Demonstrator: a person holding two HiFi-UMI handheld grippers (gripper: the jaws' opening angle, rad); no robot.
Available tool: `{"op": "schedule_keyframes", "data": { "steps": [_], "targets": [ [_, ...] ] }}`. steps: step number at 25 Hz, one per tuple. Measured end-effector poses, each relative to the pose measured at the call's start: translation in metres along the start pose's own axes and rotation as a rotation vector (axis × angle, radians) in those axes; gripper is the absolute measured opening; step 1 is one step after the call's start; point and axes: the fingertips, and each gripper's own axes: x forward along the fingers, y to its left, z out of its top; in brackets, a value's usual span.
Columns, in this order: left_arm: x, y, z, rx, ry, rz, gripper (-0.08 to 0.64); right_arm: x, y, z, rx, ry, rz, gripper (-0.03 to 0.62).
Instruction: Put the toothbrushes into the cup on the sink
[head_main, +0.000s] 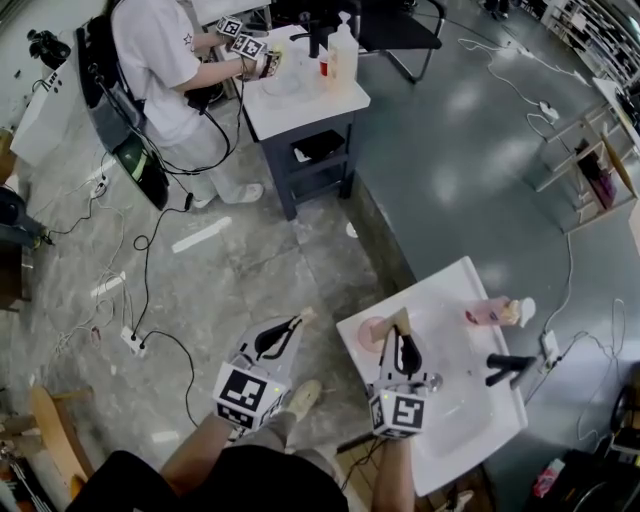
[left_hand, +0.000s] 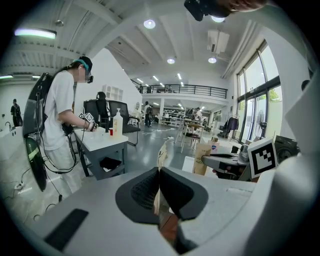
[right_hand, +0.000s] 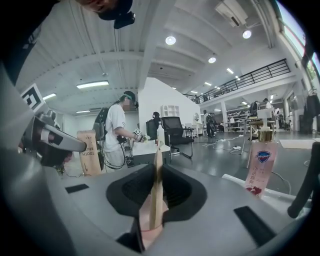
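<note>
The left tool (head_main: 297, 324) was clamped tight on a flat toothbrush pack (left_hand: 163, 150), out over the floor at nine o'clock from the white sink (head_main: 445, 285). The right tool (head_main: 400, 338) gripped a second pack (right_hand: 157, 185) edge-on and upright. Its lower end sat down by the pink cup (head_main: 370, 333) on the sink's corner, with a pink soap bottle (head_main: 488, 312) off at two o'clock.

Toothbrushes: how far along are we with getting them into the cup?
Done: the cup looks empty, nothing released. In hand: the right tool grips one boxed toothbrush upright at the cup on the sink; the left tool grips the other toothbrush, off the sink's edge. Left: lower and release both.
</note>
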Motion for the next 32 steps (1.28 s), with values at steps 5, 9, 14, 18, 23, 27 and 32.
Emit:
{"op": "schedule_keyframes", "data": {
  "steps": [5, 9, 14, 18, 23, 27, 32],
  "targets": [
    [0.001, -0.003, -0.002, 0.002, 0.004, -0.004, 0.005, 0.0, -0.002, -0.002, 0.003, 0.007, 0.0, 0.055],
    [-0.001, -0.006, -0.003, 0.004, 0.001, -0.005, 0.005, -0.001, -0.004, -0.003, 0.021, 0.015, -0.014, 0.072],
    [-0.006, -0.007, -0.002, 0.006, -0.002, 0.002, 0.005, -0.003, 0.0, -0.004, 0.061, 0.009, 0.029, 0.212],
    [-0.009, -0.009, 0.001, 0.01, -0.007, 0.001, 0.005, -0.004, 0.001, -0.001, 0.066, 0.01, 0.033, 0.253],
    [-0.015, -0.011, 0.006, 0.013, -0.017, -0.003, 0.005, -0.009, 0.0, 0.005, 0.058, 0.005, 0.028, 0.258],
    [-0.02, -0.015, 0.014, 0.021, -0.034, -0.009, 0.005, -0.018, -0.002, 0.016, 0.058, -0.004, 0.011, 0.258],
    [-0.032, -0.023, 0.029, 0.035, -0.08, -0.015, 0.005, -0.037, 0.0, 0.032, 0.018, -0.034, -0.005, 0.238]
  ]
}}
